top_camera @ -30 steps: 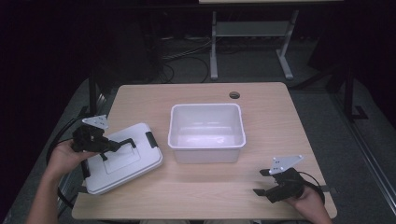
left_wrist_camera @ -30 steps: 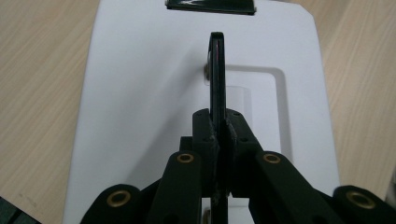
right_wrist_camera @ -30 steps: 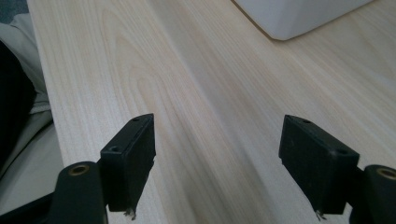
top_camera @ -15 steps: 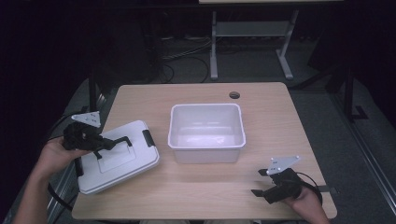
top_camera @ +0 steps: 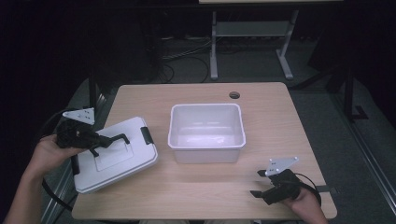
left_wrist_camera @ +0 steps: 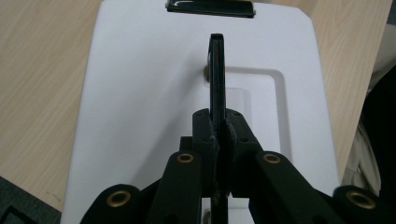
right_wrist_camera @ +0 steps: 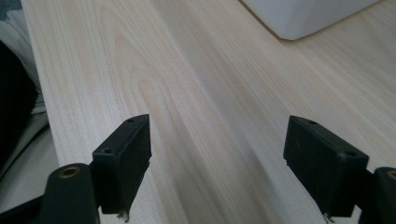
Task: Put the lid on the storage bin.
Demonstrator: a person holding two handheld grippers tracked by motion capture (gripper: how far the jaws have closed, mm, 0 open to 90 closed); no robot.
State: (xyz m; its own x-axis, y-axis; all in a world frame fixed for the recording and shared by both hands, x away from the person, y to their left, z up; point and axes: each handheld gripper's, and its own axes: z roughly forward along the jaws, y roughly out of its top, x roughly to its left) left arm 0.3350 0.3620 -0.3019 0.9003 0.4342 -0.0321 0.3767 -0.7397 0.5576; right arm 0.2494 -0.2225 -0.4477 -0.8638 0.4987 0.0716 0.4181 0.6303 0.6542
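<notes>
Lid [top_camera: 116, 155]: white, with black handle [top_camera: 113, 139] and black end clip [top_camera: 146, 136]; sitting at the left of the table [top_camera: 196, 205], now tilting, its handle side lifting off the wood compared with a second ago, when it was lying flat; its near-left corner is overhanging the table edge.

Left gripper [top_camera: 95, 140]: jaws pressed together on the handle [left_wrist_camera: 217, 70], seen edge-on between the pads in the left gripper view; the hand is carrying it upward and slightly outward against the earlier frames; the grip appears to be holding.

Right gripper [top_camera: 259, 183]: resting at the near right of the table; jaws standing wide apart over bare wood [right_wrist_camera: 210, 116], nothing between them; they have just been opening a little further; place unchanged from a second ago.

Tub [top_camera: 206, 133]: white, empty, open-topped, at the table's centre, just right of the lid and apart from it; not shifting.

Reading: the lid is coming up by its handle, probably heading for the tub; placing is not yet begun.
</notes>
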